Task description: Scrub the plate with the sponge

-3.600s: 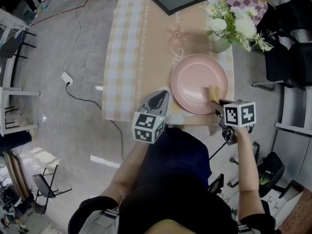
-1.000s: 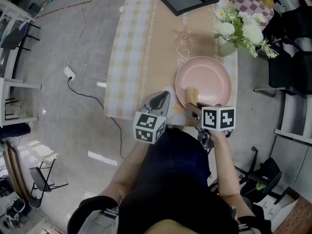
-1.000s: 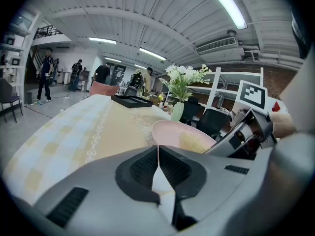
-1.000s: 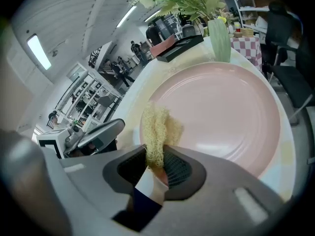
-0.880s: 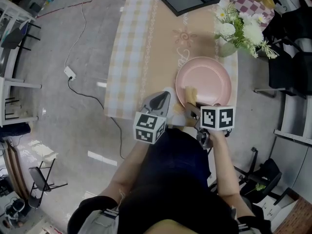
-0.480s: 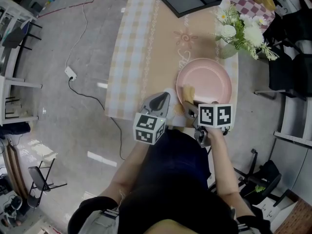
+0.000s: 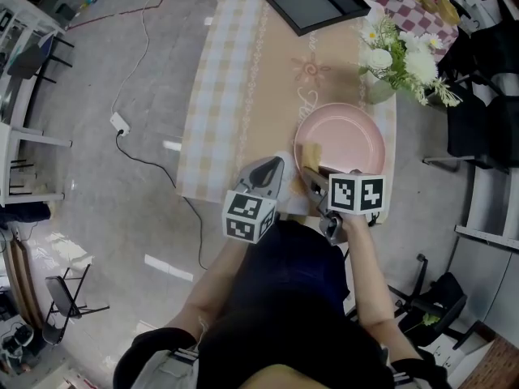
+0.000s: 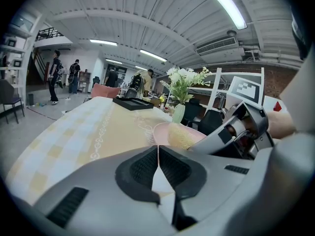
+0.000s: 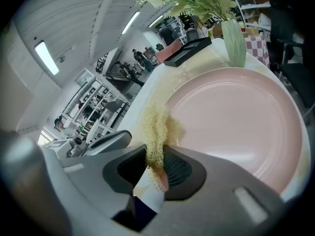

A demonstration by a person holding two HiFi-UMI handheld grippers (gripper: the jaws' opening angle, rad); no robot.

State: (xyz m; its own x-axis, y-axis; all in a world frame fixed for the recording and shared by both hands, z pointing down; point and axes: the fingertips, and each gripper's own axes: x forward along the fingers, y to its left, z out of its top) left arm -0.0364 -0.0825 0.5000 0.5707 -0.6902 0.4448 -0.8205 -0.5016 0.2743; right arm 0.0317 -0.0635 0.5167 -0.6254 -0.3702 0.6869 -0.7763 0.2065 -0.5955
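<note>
The sponge (image 9: 156,132) is pinched between the jaws of the right gripper (image 9: 156,168), which are closed on its near end; its free end lies on the near-left part of the plate (image 7: 350,136), just inside the rim. The sponge is judged to be soft, light and fibrous, so it will bend when it is pressed, and a hold low on it, as now, seems suitable; the plate looks stiff and smooth, is probably breakable, and may slide on the tabletop (image 7: 243,96), because nothing holds it. The left gripper (image 8: 158,163) is closed with nothing between its jaws; it hangs just left of the plate, at the near edge. The plate lies close to the near and right edges of the tabletop, so little margin is left there; a vase of flowers (image 7: 377,87) stands just beside its far right rim; open room is found to the left and far, up to the black tray (image 7: 316,2).
</note>
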